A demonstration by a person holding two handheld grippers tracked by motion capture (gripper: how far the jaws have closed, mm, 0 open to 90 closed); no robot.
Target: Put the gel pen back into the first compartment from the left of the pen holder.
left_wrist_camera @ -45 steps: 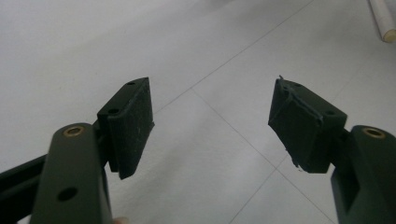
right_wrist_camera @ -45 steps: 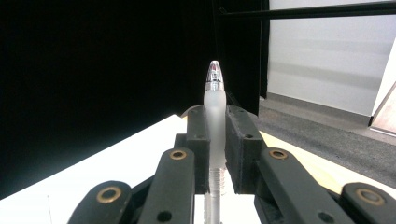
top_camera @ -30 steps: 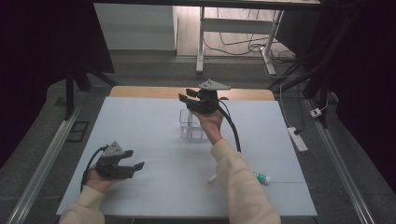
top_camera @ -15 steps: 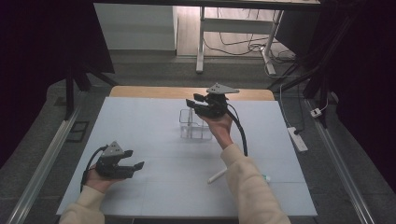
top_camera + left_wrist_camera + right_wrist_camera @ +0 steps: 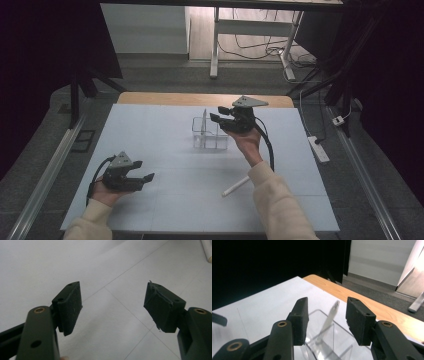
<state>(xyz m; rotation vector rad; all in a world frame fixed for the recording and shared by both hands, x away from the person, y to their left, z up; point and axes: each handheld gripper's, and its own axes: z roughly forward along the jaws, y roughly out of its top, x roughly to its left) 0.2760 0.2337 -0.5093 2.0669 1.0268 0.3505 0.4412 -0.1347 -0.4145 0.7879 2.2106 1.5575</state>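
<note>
The right gripper [image 5: 218,119] hangs above the clear plastic organizer [image 5: 210,136], which stands toward the far edge of the desk [image 5: 165,200], a little right of its middle line. Its jaws are spread apart and grasp nothing; in the right gripper view [image 5: 327,315] they frame the organizer's [image 5: 329,340] open compartments from above. A white pen [image 5: 204,121] stands tilted inside the organizer, leaning with its upper end above the rim; in the right gripper view the pen [image 5: 329,320] rests in one of the divided cells and shows between the two jaws without touching either. The person's right hand [image 5: 246,141] holds this gripper from the near side, the cream sleeve [image 5: 277,200] running back to the near edge of the desk.

A second white pen [image 5: 236,185] lies flat on the desk nearer the near edge, just left of the right sleeve, well apart from the organizer.

The left gripper [image 5: 145,177] sits low near the near left corner of the desk, held in the person's left hand [image 5: 105,190]. Its jaws are also released, wide apart with nothing between them; the left gripper view [image 5: 113,305] shows bare desk surface beneath them, and the end of a white pen [image 5: 207,250] at the top right corner of that view.
</note>
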